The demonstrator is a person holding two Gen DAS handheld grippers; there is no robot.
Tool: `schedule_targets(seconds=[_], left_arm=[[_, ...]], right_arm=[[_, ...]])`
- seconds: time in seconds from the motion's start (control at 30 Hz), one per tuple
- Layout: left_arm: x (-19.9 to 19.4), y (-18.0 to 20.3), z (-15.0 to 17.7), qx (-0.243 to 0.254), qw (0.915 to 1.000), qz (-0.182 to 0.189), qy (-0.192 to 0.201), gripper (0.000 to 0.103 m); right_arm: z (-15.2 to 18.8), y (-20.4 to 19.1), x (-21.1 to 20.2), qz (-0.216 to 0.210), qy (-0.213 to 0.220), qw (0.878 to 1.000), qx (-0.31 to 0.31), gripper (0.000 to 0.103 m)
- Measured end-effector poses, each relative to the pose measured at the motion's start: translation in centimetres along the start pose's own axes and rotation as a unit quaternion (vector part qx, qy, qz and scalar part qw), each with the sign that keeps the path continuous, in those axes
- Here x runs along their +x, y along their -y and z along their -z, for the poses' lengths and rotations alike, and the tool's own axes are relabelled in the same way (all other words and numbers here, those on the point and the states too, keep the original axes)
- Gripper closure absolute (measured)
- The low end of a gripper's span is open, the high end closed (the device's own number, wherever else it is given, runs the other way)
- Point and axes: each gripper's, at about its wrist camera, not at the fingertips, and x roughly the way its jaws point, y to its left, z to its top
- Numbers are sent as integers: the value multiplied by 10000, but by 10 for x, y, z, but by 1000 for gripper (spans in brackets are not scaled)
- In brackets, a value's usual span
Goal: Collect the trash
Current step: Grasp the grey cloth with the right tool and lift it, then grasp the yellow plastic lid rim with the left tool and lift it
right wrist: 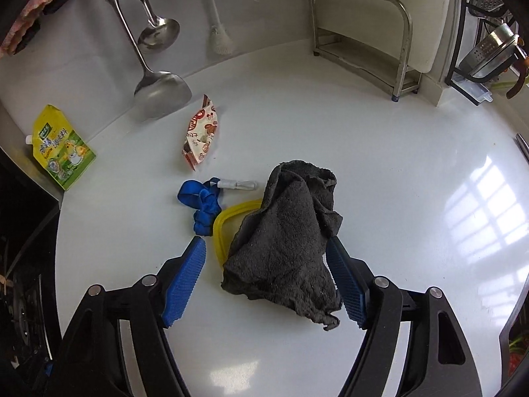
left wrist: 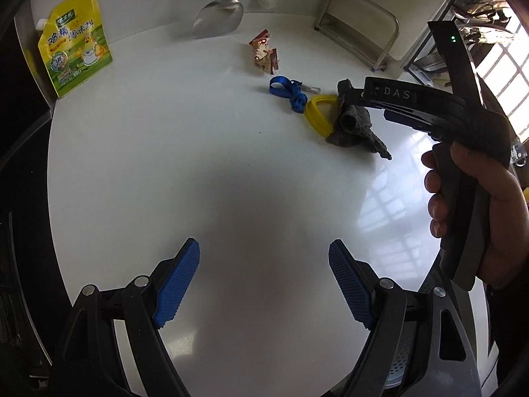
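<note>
A dark grey rag [right wrist: 287,238] lies bunched on the white counter [right wrist: 396,198], partly over a yellow lid [right wrist: 228,221]. My right gripper [right wrist: 267,264] is open with the rag between its blue pads, the right pad [right wrist: 347,284] touching the cloth. A blue strap [right wrist: 201,205] with a small white clip lies beside the lid, and a snack wrapper [right wrist: 198,135] lies behind it. In the left wrist view the rag [left wrist: 353,125], lid [left wrist: 319,115], strap [left wrist: 287,91] and wrapper [left wrist: 264,53] sit far ahead. My left gripper [left wrist: 264,274] is open and empty above bare counter.
A yellow seasoning pouch [right wrist: 61,149] leans at the left edge. Spatula and ladles [right wrist: 155,66] and a brush [right wrist: 215,23] hang on the back wall. A steel rack [right wrist: 367,39] stands at the back right, a dish drainer [right wrist: 489,49] beyond it.
</note>
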Motion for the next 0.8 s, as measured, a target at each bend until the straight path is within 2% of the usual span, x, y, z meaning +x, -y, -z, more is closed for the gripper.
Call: schedule_targets(seconds=[0.1,0.17,0.2,0.23,0.27,0.33,0.4,0.53,0.67,0.8], left_arm=[[5,-8,-5,-6,10000,35,-29,24],[9,-11,-9,-27,10000,55,-44,24],[11,-13,-10,-43,10000,65,-55,24],[13,-15,-12,-53,9999,81,-66,24],[15,-15,-14,-60,9999,99,-76,24],[19,-14,-16,-49,9998,140,-96,24],[22,-10,-20,-24,9998,183,-89,24],[24,-2,-29,24,9996,287,-29,24],[26,11,-42,114,9988,462,72,24],[38,33,-57,156,9979,625,105,24]], right_arm=[[0,-2,21,308,-157,9994,-82,31],[2,-1,30,347,-269,9989,-161,32],[2,-1,30,303,-251,9991,-185,39],[3,-1,28,254,-237,9991,-227,51],[2,0,26,236,-235,9991,-256,57],[2,4,19,100,-193,9996,-181,77],[3,11,10,-61,-143,9999,-27,84],[3,29,-15,-489,74,9981,376,87],[7,45,-43,-572,284,9959,635,87],[17,59,-62,-489,323,9963,633,87]])
